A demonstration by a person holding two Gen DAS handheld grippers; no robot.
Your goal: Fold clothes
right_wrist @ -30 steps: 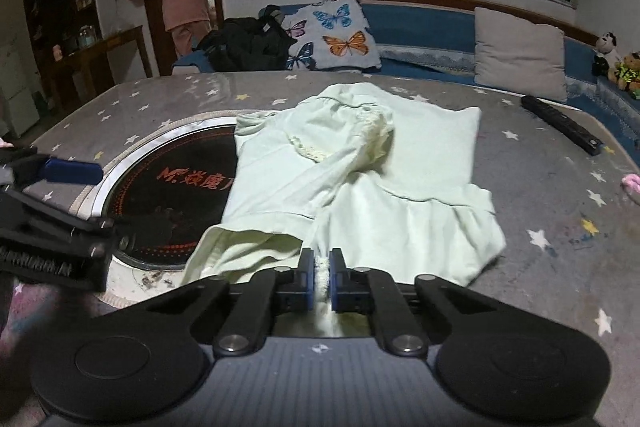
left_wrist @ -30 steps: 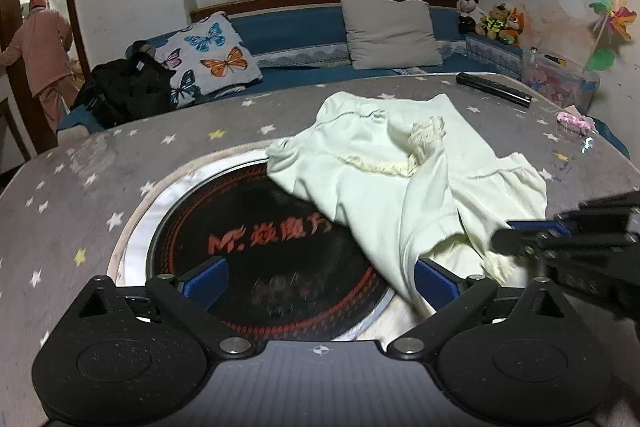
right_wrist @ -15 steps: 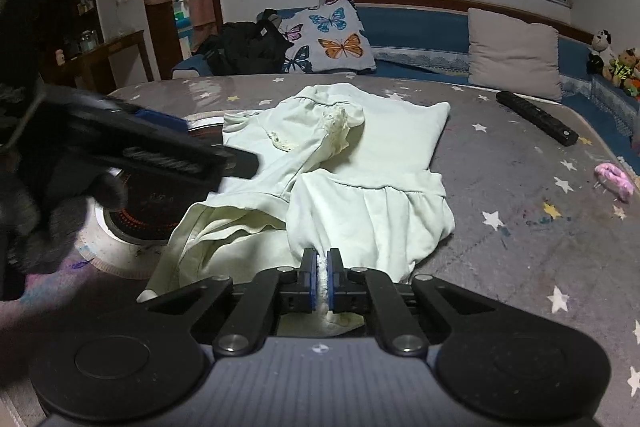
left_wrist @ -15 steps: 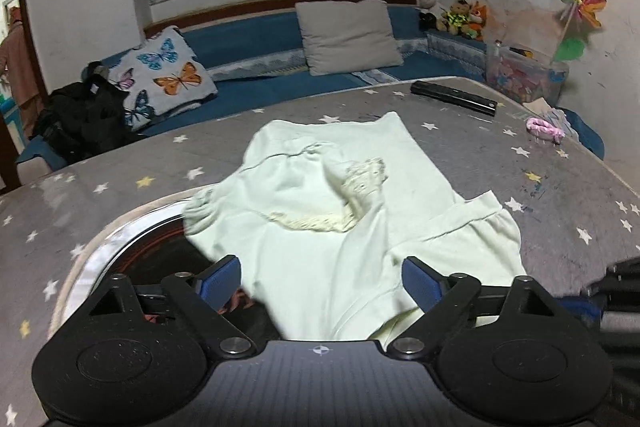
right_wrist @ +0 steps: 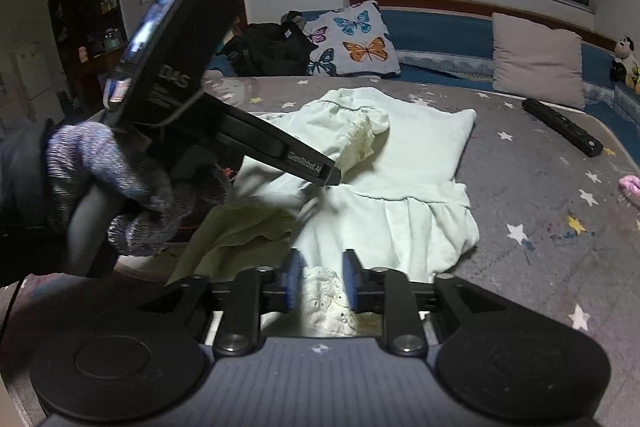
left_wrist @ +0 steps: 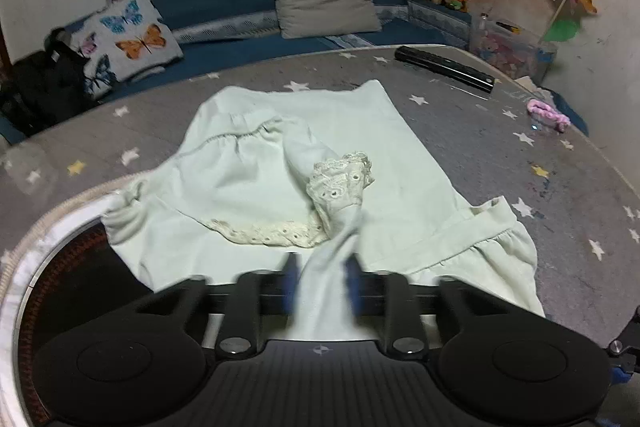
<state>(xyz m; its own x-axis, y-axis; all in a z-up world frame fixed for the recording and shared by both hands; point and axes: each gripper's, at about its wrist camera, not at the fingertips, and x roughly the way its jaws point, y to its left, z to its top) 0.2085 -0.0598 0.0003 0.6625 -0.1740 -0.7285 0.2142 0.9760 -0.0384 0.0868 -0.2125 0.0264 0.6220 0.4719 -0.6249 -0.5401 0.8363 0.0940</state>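
A pale green dress [left_wrist: 304, 163] with lace trim lies crumpled on the grey star-print table [left_wrist: 520, 187]; it also shows in the right wrist view [right_wrist: 400, 187]. My left gripper [left_wrist: 320, 277] has its jaws partly closed around a raised fold of the dress, motion-blurred. It shows from the side in the right wrist view [right_wrist: 328, 175], held by a gloved hand. My right gripper [right_wrist: 320, 285] has its jaws a little apart, with the lace-edged hem [right_wrist: 328, 291] lying between them.
A round black induction plate [left_wrist: 60, 267] with a white rim sits under the dress's left edge. A black remote [left_wrist: 444, 69] and a pink hair tie [left_wrist: 546, 113] lie at the far right. A blue bench with cushions runs behind the table.
My left gripper moved right over the dress and its jaws closed in around a fold. My right gripper's jaws, shut on the hem before, have come apart.
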